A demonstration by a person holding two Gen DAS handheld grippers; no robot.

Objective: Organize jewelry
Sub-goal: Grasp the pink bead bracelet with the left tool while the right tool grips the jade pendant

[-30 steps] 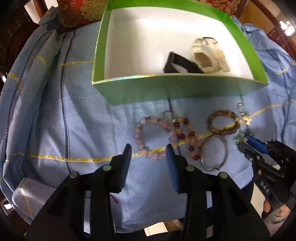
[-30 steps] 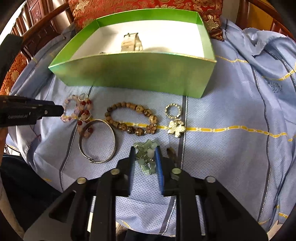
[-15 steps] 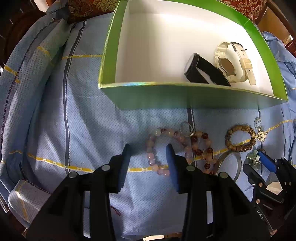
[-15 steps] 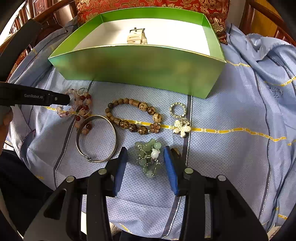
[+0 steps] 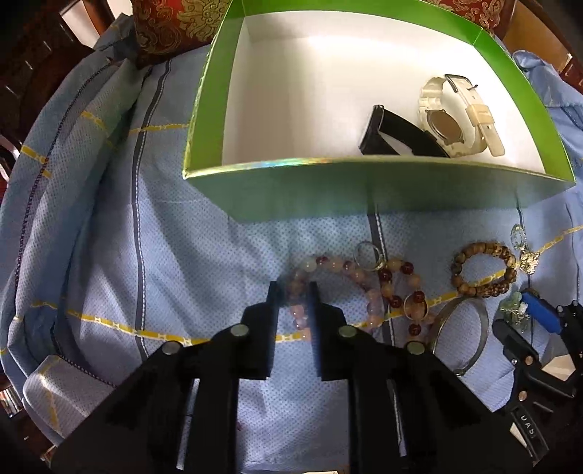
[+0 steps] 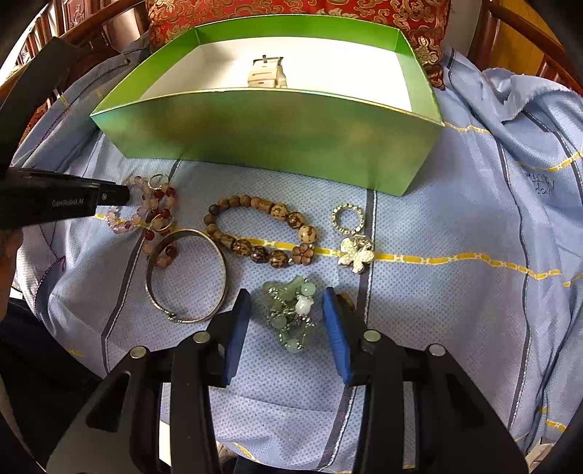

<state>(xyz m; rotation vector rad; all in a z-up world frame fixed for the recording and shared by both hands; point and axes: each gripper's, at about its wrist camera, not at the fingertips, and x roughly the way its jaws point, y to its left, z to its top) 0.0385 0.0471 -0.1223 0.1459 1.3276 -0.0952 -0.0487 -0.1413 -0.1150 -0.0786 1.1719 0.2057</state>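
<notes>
My left gripper (image 5: 294, 290) is shut on the pink bead bracelet (image 5: 329, 268), which lies on the blue cloth (image 5: 109, 255) in front of the green box (image 5: 364, 197). In the right wrist view the left gripper's tip (image 6: 116, 195) touches that bracelet (image 6: 124, 222). My right gripper (image 6: 286, 297) is open, its blue pads on either side of a green jade charm cluster (image 6: 291, 310) on the cloth. The box holds a white watch (image 5: 455, 113) and a black watch (image 5: 397, 133).
On the cloth lie a red-and-peach bead bracelet (image 6: 160, 218), a silver bangle (image 6: 186, 275), a brown wooden bead bracelet (image 6: 262, 229), a small ring (image 5: 368, 255) and a silver flower charm (image 6: 355, 255). A red cushion (image 6: 291, 14) stands behind the box.
My left gripper has moved forward and closed on the pink bracelet. My right gripper has opened wider around the jade cluster.
</notes>
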